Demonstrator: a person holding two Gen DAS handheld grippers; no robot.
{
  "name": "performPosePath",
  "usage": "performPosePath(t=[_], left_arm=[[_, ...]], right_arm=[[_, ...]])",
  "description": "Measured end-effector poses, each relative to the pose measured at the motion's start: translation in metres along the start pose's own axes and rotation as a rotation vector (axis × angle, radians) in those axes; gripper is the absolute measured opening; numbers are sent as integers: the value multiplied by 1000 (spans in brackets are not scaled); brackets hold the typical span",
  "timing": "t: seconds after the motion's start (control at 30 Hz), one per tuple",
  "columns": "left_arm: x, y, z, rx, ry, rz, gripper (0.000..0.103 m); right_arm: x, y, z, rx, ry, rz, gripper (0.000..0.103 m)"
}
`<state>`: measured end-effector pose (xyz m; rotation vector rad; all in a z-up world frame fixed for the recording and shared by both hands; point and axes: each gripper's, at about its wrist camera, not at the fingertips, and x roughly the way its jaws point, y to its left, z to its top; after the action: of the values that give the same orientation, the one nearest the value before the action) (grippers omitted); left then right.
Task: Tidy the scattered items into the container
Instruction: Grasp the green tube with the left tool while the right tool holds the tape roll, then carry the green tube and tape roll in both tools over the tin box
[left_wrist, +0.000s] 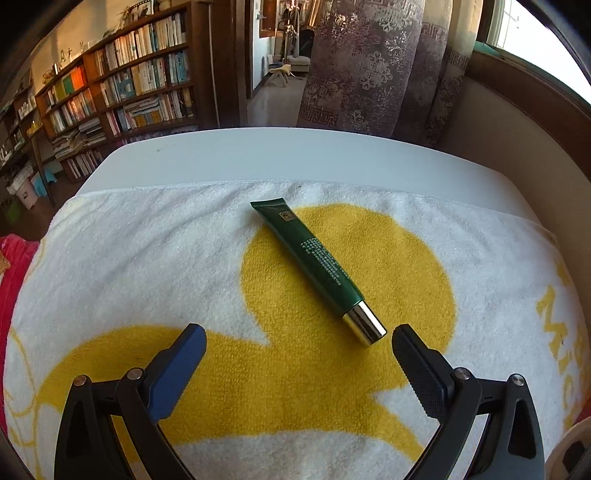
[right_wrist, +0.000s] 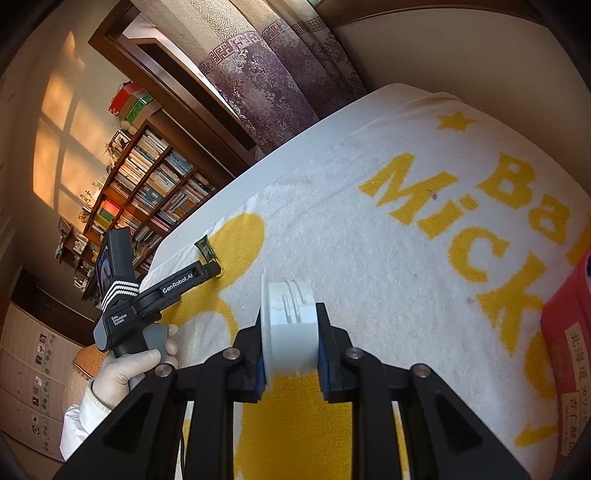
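Observation:
A dark green tube with a gold cap (left_wrist: 318, 268) lies on the white and yellow towel (left_wrist: 147, 258), cap end nearest me. My left gripper (left_wrist: 299, 341) hovers just short of the cap, jaws wide apart, nothing between them. In the right wrist view my right gripper (right_wrist: 290, 343) is shut on a white round lid-like piece (right_wrist: 291, 314), held on edge above the towel (right_wrist: 369, 258). That view also shows the left gripper (right_wrist: 212, 271) in a gloved hand (right_wrist: 129, 369), its tip at the green tube (right_wrist: 206, 251).
A red box with printed characters (right_wrist: 569, 354) stands at the right edge of the towel. A white round object (left_wrist: 570, 454) shows at the lower right corner of the left wrist view. Bookshelves (left_wrist: 122, 92) and a patterned curtain (left_wrist: 369, 62) stand beyond the table's far edge.

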<state>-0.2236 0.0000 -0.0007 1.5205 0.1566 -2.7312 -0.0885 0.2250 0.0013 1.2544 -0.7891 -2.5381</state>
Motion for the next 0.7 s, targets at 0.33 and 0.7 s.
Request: performPosePath(t=[0.33, 0.7], left_arm=[[14, -11, 14, 57, -24, 5, 21], [-34, 3, -35, 107, -21, -129, 20]], right_arm=[[2, 0, -1, -16, -6, -24, 24], [-11, 5, -2, -66, -87, -78, 24]])
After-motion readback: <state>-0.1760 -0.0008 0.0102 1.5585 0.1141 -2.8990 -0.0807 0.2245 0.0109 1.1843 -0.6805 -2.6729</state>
